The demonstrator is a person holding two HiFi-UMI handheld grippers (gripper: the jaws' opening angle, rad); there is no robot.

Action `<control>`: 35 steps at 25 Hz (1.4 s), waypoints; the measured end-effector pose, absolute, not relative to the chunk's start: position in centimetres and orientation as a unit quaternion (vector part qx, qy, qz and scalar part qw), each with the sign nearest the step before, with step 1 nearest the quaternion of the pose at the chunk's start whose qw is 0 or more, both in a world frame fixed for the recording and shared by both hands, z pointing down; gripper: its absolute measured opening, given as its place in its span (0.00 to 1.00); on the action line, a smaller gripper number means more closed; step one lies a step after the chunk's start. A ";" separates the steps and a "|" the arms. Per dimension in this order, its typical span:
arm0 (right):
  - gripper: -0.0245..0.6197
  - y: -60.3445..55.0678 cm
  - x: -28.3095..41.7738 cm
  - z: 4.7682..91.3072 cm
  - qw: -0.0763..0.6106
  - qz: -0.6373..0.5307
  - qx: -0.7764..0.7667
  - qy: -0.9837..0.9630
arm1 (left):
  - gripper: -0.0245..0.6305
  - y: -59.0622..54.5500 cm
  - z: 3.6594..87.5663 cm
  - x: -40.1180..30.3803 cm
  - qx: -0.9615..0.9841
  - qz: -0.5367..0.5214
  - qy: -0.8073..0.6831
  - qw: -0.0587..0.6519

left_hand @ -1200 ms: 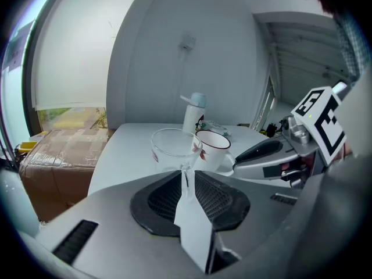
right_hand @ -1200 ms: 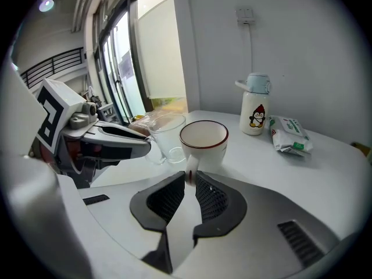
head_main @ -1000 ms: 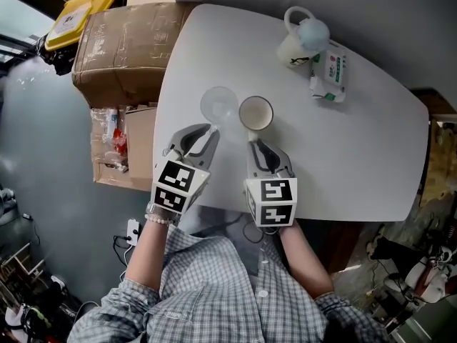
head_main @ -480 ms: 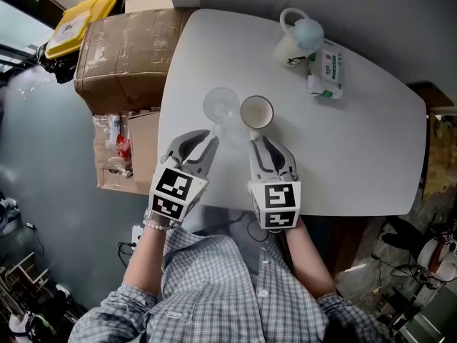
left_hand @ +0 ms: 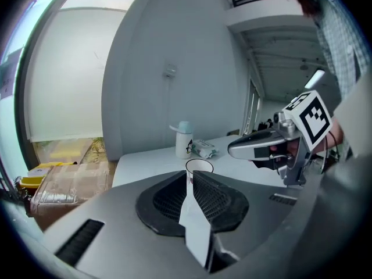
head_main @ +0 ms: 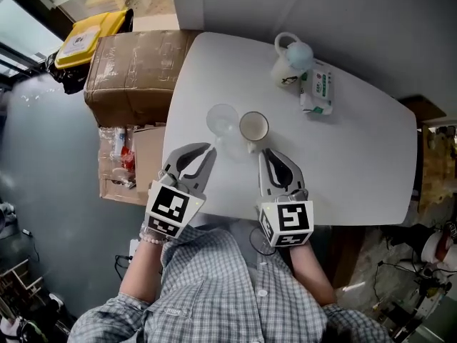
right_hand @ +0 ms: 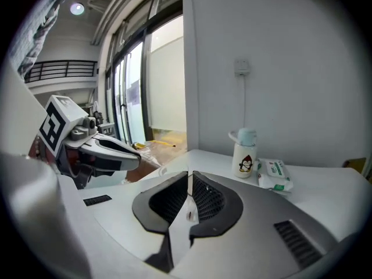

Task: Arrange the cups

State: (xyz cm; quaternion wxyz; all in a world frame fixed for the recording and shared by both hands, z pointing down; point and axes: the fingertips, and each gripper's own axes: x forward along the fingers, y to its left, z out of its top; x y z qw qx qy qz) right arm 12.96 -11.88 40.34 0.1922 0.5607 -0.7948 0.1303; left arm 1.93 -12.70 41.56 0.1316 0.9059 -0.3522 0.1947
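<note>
Two cups stand side by side on the white table (head_main: 357, 163): a clear glass cup (head_main: 223, 118) on the left and a paper cup (head_main: 254, 127) on the right. My left gripper (head_main: 208, 149) sits just short of the glass cup, shut and holding nothing. The right gripper (head_main: 265, 151) is just short of the paper cup, also shut and holding nothing. In the left gripper view the paper cup (left_hand: 199, 167) shows beyond the closed left gripper (left_hand: 190, 176), with the right gripper (left_hand: 264, 146) to its right. The right gripper view shows its own right gripper (right_hand: 189, 176) closed and the left gripper (right_hand: 107, 146) beside it.
A white penguin bottle (head_main: 288, 63) with a pale blue lid and a pack of wipes (head_main: 316, 88) lie at the table's far side. A taped cardboard box (head_main: 132, 66) and an open box stand to the left of the table, and a yellow item (head_main: 89, 34) lies beyond them.
Both grippers have drawn back a little from the cups toward the person. The two cups stay where they were.
</note>
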 end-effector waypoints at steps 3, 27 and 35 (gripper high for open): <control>0.09 -12.1 12.4 38.3 0.171 0.133 0.549 -0.807 | 0.07 -12.5 39.9 2.5 0.912 0.189 -0.345 0.118; 0.08 -13.2 12.8 31.5 0.100 0.079 0.537 -0.834 | 0.06 -12.7 32.3 2.8 0.918 0.114 -0.373 0.075; 0.08 -13.2 12.5 31.4 0.109 0.069 0.534 -0.836 | 0.06 -12.9 32.4 2.8 0.917 0.115 -0.374 0.078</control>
